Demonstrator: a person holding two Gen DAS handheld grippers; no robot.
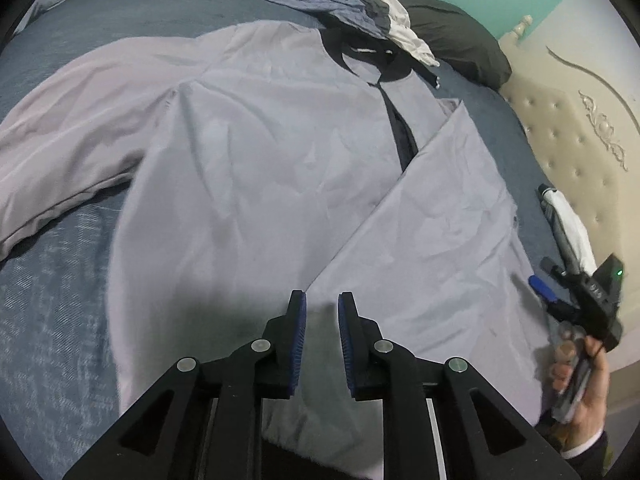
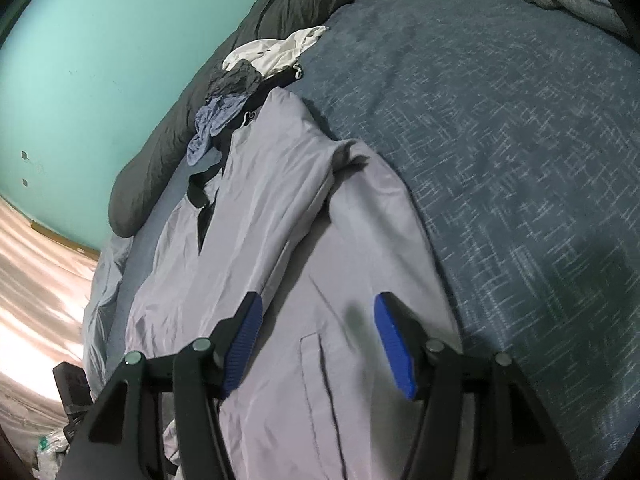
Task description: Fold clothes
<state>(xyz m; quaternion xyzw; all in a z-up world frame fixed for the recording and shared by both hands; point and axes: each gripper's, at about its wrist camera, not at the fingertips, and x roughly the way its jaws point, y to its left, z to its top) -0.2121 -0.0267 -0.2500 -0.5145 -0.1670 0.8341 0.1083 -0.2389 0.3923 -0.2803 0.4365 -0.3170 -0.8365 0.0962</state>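
Jacket (image 1: 248, 152) looks light, slippery, limp; best pinched at hem nearest collar-opposite edge. Left gripper (image 1: 322, 304) narrowly parted, empty; right gripper (image 2: 318, 320) wide, empty.

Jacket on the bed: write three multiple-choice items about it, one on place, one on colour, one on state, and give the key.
1. Where is the pile of crumpled clothes?
A. beyond the jacket's collar
B. on the floor
C. on the spread sleeve

2. What colour is the jacket?
A. red
B. pale lilac-grey
C. bright yellow

3. How does the sleeve on the headboard side lie?
A. rolled into a ball
B. hanging off the bed
C. folded across the body

Key: 1 A, the pile sits just past the dark collar; 2 B, the fabric reads pale lilac-grey in both views; 3 C, it lies diagonally over the front while the other sleeve stays spread on the blanket.
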